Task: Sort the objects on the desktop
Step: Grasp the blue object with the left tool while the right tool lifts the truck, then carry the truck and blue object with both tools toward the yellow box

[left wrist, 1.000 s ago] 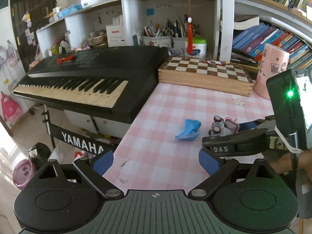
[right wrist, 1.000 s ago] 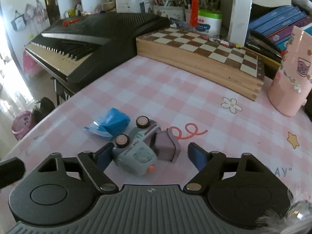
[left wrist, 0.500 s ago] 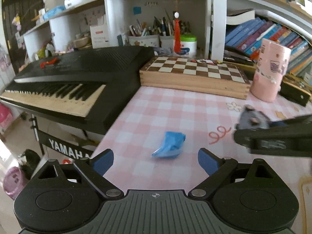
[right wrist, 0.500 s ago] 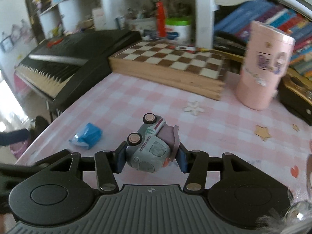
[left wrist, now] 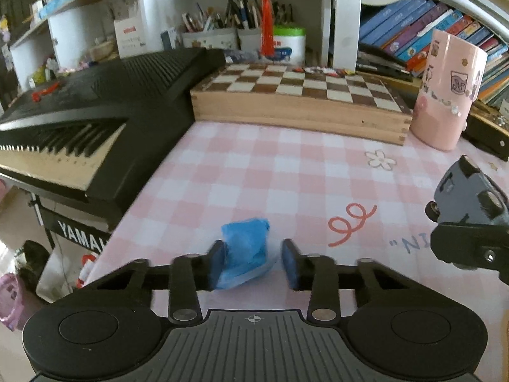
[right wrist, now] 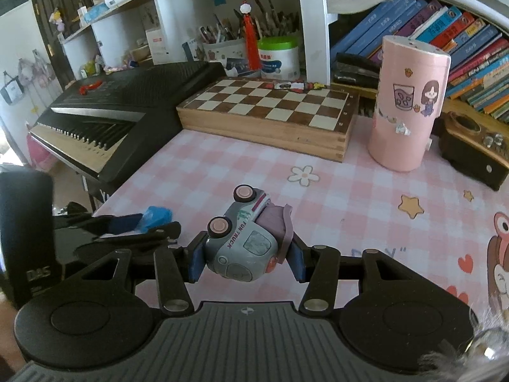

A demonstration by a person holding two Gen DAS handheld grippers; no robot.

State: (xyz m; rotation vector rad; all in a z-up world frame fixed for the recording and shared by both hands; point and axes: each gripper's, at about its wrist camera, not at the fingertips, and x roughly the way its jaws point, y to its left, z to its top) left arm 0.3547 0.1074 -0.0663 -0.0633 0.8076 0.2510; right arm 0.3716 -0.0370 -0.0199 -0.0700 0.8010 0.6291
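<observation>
The right gripper [right wrist: 244, 262] clamps a toy truck [right wrist: 245, 243] at frame centre, lifted above the pink cloth [right wrist: 350, 197]. The left gripper [left wrist: 253, 262], lower centre, straddles a blue wad [left wrist: 245, 251] on the cloth, fingers apart, right one clear of it.

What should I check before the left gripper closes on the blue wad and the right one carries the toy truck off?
1. Toy truck clamped in the right gripper: ok, both pads press its sides and it is on its side.
2. Truck clear of the tablecloth: cannot tell.
3. Blue wad between the left gripper fingers: ok, but off-centre, against the left pad with a gap at the right pad.
4. Left gripper shut on the wad: not ok, not yet closed.
5. Room between the two grippers: ok, apart in the left wrist view.
6. Drop-off spot for either item: cannot tell, none evident.
</observation>
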